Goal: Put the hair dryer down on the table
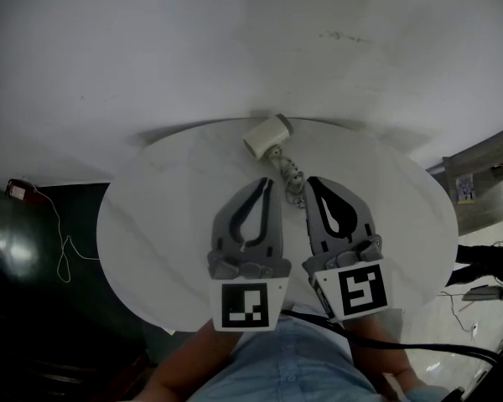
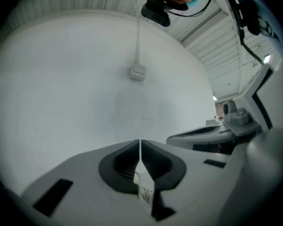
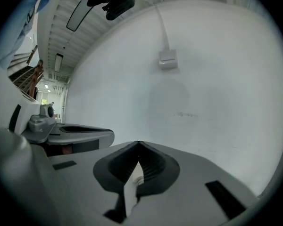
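My left gripper (image 2: 140, 142) is clenched, its two jaws meeting at the tips with only a hairline slit between them and nothing clamped there. My right gripper (image 3: 139, 145) is clenched the same way, its dark ribbed pads pressed tip to tip and empty. From my head, I see both grippers side by side and close together over the near half of the round white table (image 1: 168, 208). Each one points away from me toward 12 o'clock, with the marker cubes just in front of my light blue shirt (image 1: 293, 358). The hair dryer (image 1: 264, 136) lies on the table at 12 o'clock from my jaw tips, near the far edge. It is a pale, stubby body resting on its side, apart from both grippers. Its cord (image 1: 292, 178) trails back from it toward 6 o'clock in a loose kinked line and ends up between my two sets of jaw tips. I cannot tell whether it touches either of them. Both gripper views look past the jaws at a plain white wall, where a small box (image 2: 138, 72) sits with a thin conduit running up from it at 12 o'clock. At 9 o'clock beyond the table rim, a small red object (image 1: 21, 189) lies on the dark floor with a thin white cable looping away from it.
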